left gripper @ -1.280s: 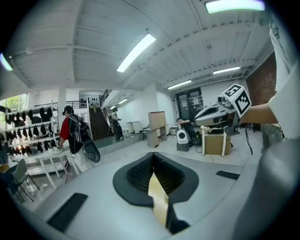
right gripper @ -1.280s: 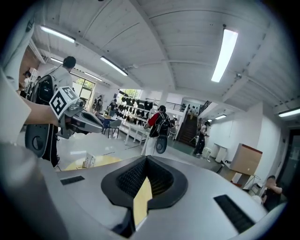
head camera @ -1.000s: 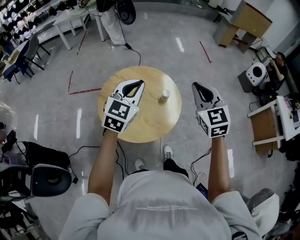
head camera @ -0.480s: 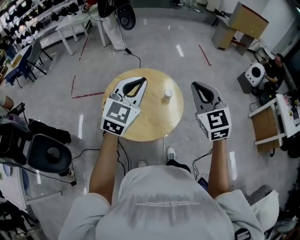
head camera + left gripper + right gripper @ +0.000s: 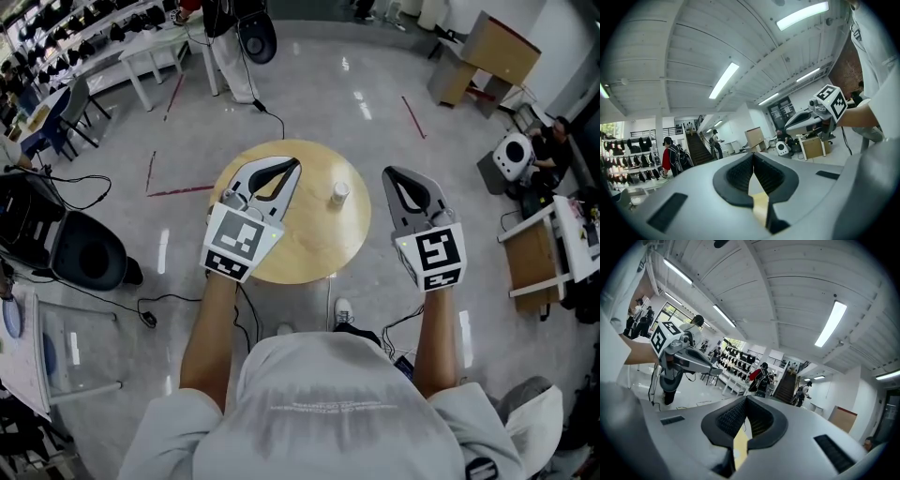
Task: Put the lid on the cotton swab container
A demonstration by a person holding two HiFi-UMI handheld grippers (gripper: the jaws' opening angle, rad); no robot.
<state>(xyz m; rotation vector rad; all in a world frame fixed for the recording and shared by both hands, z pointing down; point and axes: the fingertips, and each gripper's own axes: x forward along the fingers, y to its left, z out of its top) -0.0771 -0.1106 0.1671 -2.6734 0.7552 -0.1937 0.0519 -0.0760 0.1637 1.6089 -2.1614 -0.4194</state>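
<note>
While the cotton swab container [image 5: 339, 194] is seen standing upright on the right half of the round wooden tabletop [image 5: 309, 246], no change in its place on the wood can be found against the pictures of the last second. It is only carried a little to the right in the head view, along with the tabletop and the floor [image 5: 141, 234], and this is judged to be a shift of the head camera and not of the container.

The container is too small for it to be told whether its lid is already seated. No separate lid is made out on the tabletop.

The left gripper [image 5: 298, 162] is held over the left part of the tabletop, its tips near the container but apart from it. Its jaws are closed together, with nothing between them. The right gripper [image 5: 385, 172] is held just off the tabletop's right edge, beside the container and likewise apart from it. Its jaws too are pressed together and empty.

Both grippers have kept nearly the same pose through the second, and neither has been opened. In both gripper views the ceiling and the far room are shown rather than the tabletop, so the jaws are taken to be aimed away from the container.

For the task, no handling is judged to be under way. Whether the lid remains to be fitted cannot be settled here.
</note>
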